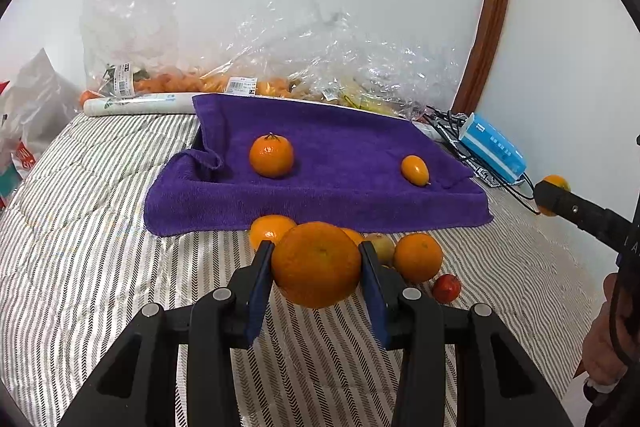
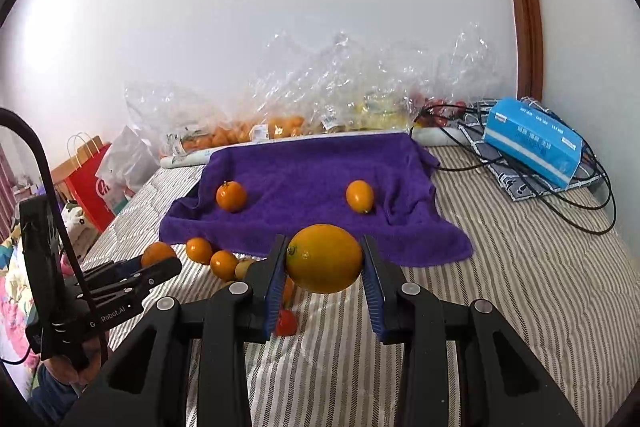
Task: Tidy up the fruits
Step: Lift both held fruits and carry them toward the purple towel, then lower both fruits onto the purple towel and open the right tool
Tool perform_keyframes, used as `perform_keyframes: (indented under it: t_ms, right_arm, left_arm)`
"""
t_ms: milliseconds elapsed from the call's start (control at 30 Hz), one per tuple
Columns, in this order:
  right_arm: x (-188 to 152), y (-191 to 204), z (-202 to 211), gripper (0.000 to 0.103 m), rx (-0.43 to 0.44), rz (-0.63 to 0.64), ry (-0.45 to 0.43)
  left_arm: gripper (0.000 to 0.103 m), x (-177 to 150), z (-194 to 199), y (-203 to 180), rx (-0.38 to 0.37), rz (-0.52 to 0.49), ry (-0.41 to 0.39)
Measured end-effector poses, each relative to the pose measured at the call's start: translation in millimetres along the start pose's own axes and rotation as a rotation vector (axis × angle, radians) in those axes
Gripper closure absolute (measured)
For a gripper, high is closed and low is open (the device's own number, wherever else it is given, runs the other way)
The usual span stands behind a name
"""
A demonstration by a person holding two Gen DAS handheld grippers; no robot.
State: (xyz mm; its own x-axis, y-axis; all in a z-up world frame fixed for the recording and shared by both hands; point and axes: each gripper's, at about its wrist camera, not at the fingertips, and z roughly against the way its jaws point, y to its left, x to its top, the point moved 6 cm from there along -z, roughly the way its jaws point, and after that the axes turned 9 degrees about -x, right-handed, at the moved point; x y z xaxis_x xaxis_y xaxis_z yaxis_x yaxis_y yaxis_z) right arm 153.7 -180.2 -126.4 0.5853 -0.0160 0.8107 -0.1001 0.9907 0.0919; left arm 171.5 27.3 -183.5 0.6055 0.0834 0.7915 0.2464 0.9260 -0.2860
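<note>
My left gripper [image 1: 316,259] is shut on a mandarin orange [image 1: 316,265], held above the striped bed before the purple towel [image 1: 320,195]. It also shows in the right wrist view [image 2: 160,265]. My right gripper [image 2: 324,259] is shut on a yellow-orange kumquat [image 2: 324,259], also held before the towel [image 2: 312,167]. On the towel lie a mandarin [image 1: 271,155] at left and a kumquat [image 1: 415,170] at right. Loose mandarins [image 1: 418,257], a small green-brown fruit [image 1: 380,247] and a red cherry tomato [image 1: 446,288] lie below the towel's front edge.
Clear plastic bags of fruit [image 1: 260,75] line the wall behind the towel. A blue tissue box [image 2: 532,141] and black cables [image 2: 560,203] lie at right. A white roll [image 1: 136,105] and shopping bags [image 2: 92,183] are at left.
</note>
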Motion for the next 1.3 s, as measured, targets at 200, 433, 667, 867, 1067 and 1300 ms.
perform_keyframes:
  t_ms: [200, 433, 667, 867, 1067, 1300]
  right_arm:
    - [7.0, 2.0, 6.6, 0.067, -0.005, 0.007, -0.028]
    - [19.1, 1.0, 9.2, 0.067, -0.023, 0.016, -0.055]
    - [41.1, -4.3, -2.6, 0.067, -0.042, 0.028, -0.084]
    - [66.1, -11.2, -21.1, 0.067, -0.038, 0.038, -0.123]
    - [83.4, -18.2, -49.3, 0.067, -0.058, 0.068, -0.143]
    - [67.0, -33.6, -100.4, 0.067, -0.061, 0.039, -0.06]
  left_arm:
    - [0.063, 2.1, 2.4, 2.4, 0.014, 0.007, -0.018]
    - [0.063, 15.6, 9.6, 13.7, 0.049, 0.048, -0.038]
    - [0.063, 61.4, 21.5, 27.9, 0.063, 0.064, -0.092]
    - [0.063, 93.2, 3.3, 36.5, 0.079, 0.077, -0.093]
    - [0.063, 108.0, -33.8, 36.3, 0.091, 0.064, -0.061]
    - [0.063, 89.5, -68.9, 48.1, 0.065, 0.077, -0.021]
